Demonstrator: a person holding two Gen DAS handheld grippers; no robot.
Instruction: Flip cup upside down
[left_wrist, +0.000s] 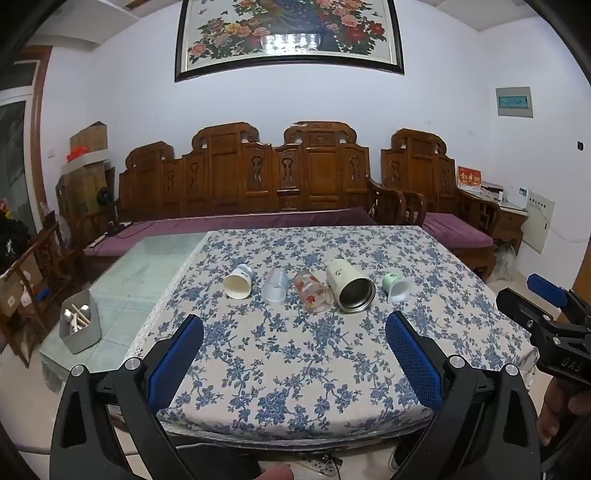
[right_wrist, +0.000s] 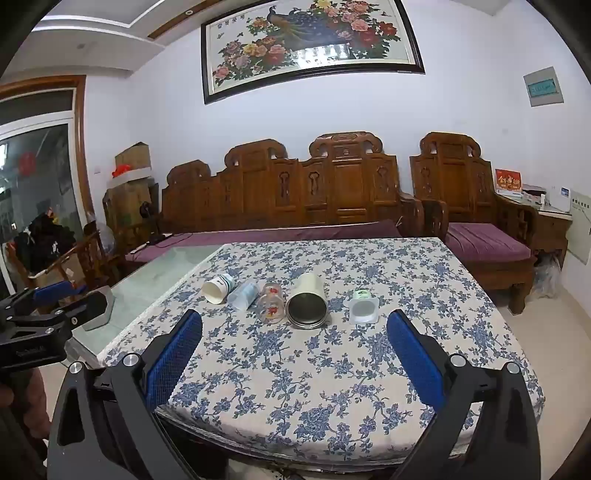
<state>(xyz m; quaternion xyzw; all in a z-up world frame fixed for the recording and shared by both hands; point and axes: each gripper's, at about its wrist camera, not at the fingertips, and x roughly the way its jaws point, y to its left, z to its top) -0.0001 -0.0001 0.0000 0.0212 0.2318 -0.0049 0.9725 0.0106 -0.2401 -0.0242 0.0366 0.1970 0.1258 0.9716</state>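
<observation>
Several cups lie on their sides in a row on the floral tablecloth (left_wrist: 295, 362), mouths toward me: a white paper cup (left_wrist: 238, 282) (right_wrist: 218, 288), a clear plastic cup (left_wrist: 276, 285) (right_wrist: 243, 295), a glass with red flowers (left_wrist: 312, 291) (right_wrist: 272, 303), a cream steel-lined tumbler (left_wrist: 350, 286) (right_wrist: 308, 301), and a small green and white cup (left_wrist: 397, 286) (right_wrist: 364, 306). My left gripper (left_wrist: 294, 325) is open and empty, held near the table's front edge, short of the cups. My right gripper (right_wrist: 294, 324) is open and empty, also short of them.
A grey caddy with utensils (left_wrist: 80, 325) stands on the bare glass part of the table (left_wrist: 147, 273) at the left. A carved wooden sofa (left_wrist: 258, 177) with purple cushions stands behind the table. Each gripper shows at the edge of the other's view.
</observation>
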